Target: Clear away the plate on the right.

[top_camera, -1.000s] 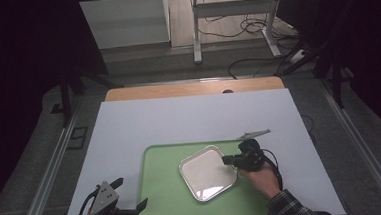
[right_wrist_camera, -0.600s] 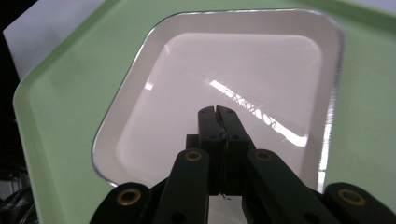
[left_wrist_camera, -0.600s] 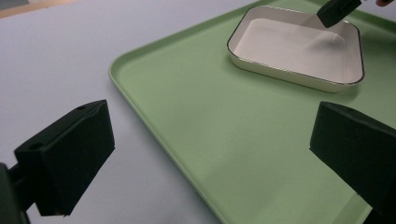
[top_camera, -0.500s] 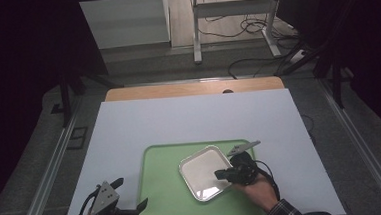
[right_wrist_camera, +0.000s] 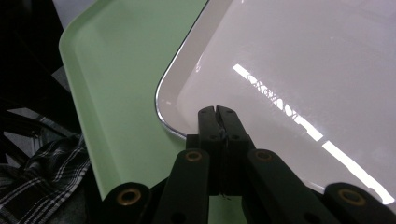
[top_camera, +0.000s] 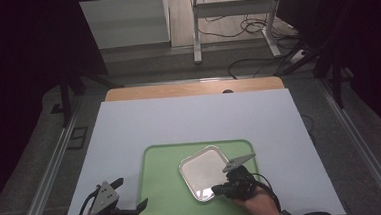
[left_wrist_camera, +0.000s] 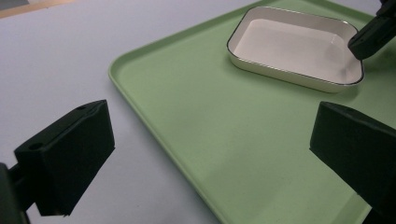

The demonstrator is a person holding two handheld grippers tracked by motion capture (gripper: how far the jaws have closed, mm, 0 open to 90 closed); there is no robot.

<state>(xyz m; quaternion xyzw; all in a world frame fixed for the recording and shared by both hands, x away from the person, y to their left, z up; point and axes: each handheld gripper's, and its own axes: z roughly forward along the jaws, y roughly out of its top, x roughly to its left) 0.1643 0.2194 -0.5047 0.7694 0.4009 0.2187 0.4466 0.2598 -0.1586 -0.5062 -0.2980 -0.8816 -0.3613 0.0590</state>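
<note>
A white rectangular dish (top_camera: 202,169) with a dark rim lies on a green tray (top_camera: 164,194) at the near middle of the white table. My right gripper (top_camera: 215,190) is shut, its tips over the dish's near right corner; in the right gripper view the closed jaws (right_wrist_camera: 217,112) reach just past the rim over the dish (right_wrist_camera: 289,56), nothing visibly between them. My left gripper (top_camera: 130,193) rests open at the tray's near left corner. Its view looks across the tray (left_wrist_camera: 187,116) to the dish (left_wrist_camera: 294,46), with the right gripper's dark tip (left_wrist_camera: 373,32) at the dish's corner.
The white table top (top_camera: 189,122) stretches beyond the tray, with a wooden strip (top_camera: 192,89) along its far edge. Metal rails run down both sides. Desk legs and cables (top_camera: 255,58) stand on the floor behind. A plaid sleeve (right_wrist_camera: 46,177) shows beside the tray.
My right gripper has moved from the dish's right side toward its near corner, staying shut. The dish, the tray and my left gripper have not moved.
</note>
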